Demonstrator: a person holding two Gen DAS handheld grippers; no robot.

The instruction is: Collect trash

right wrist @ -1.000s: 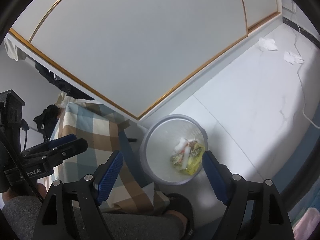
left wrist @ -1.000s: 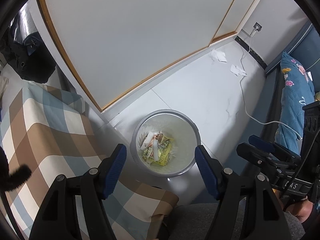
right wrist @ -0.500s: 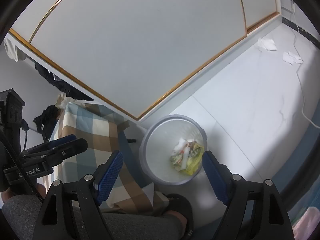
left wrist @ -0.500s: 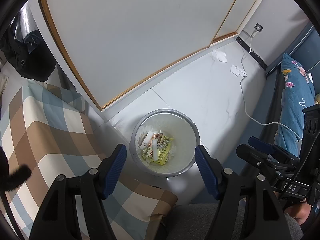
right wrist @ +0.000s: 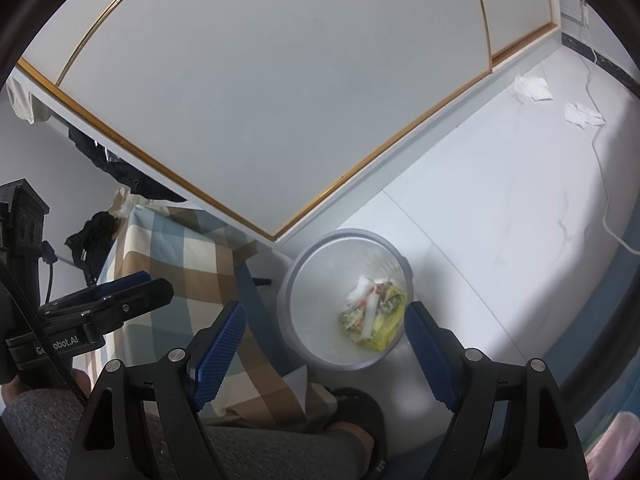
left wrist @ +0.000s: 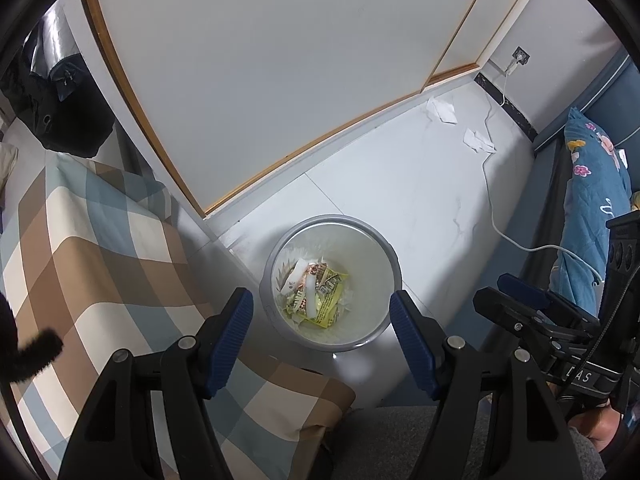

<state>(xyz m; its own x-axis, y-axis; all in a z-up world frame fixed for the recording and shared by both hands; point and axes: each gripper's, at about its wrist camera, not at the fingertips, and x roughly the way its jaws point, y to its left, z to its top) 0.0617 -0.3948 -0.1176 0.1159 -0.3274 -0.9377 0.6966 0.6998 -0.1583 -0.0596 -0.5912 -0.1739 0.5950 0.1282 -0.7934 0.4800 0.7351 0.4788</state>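
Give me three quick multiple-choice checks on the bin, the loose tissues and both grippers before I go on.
1. Where are the loose tissues? A in the bin; B on the floor by the far wall; C on the checked cover.
2. How many tissues lie loose? A two; B four; C none.
3. The grippers are: A both open, empty; B left shut on a wrapper; C right shut on tissue.

Key: B, they lie past the bin near the socket; A, a second tissue is beside the first; A, left gripper and right gripper gape over nothing.

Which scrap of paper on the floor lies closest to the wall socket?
Follow the white floor to its far corner, where a white cable runs. Two crumpled tissues lie there; the right-hand tissue touches the cable, while the other tissue sits by the wardrobe's foot.
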